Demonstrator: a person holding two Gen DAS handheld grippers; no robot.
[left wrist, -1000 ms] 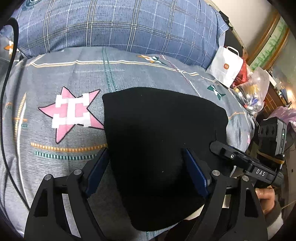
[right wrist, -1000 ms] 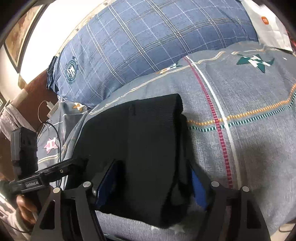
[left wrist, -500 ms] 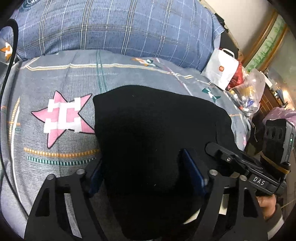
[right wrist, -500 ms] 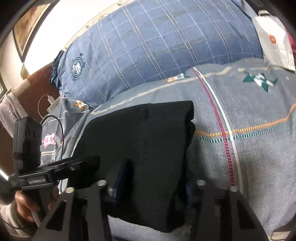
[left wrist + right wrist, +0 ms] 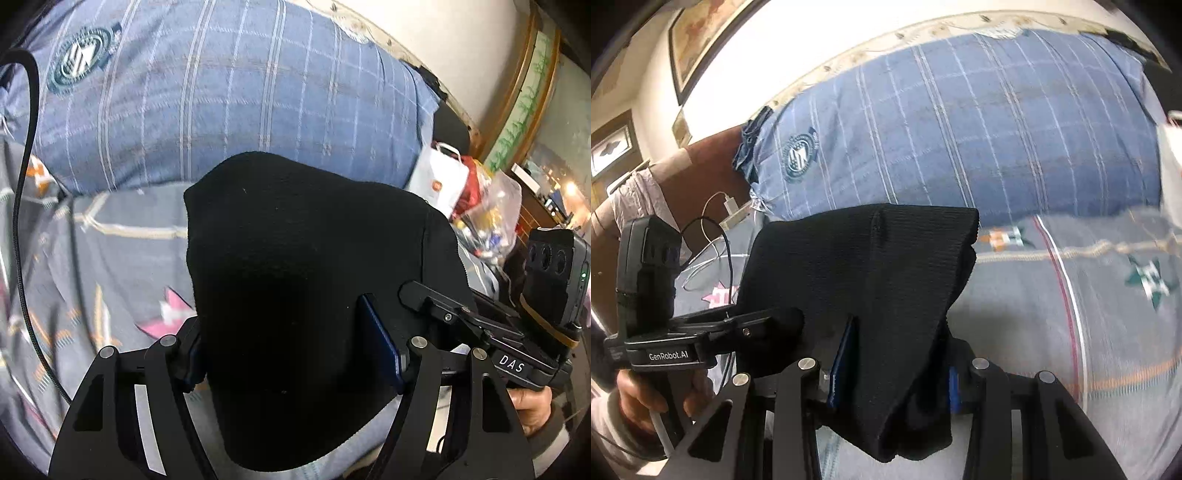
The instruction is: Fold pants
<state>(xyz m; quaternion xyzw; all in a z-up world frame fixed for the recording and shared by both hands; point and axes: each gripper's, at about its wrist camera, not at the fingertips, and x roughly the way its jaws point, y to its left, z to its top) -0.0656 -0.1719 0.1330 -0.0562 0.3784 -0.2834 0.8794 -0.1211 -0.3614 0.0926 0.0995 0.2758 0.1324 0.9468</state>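
Gripping one black pants bundle [image 5: 303, 280], two tools [image 5: 291, 350] [image 5: 894, 373]

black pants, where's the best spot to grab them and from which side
Grip the black pants at the near edge of the folded stack, one tool at each end, coming in from the person's side. The layers bunch thick there and hang free, as in the right tool, shut on them; the left tool clamps the other end. The far edge drapes toward the blue plaid pillow.

Black gripper [image 5: 291, 354] frames, blue pads [image 5: 380, 347], seemingly silver screws.
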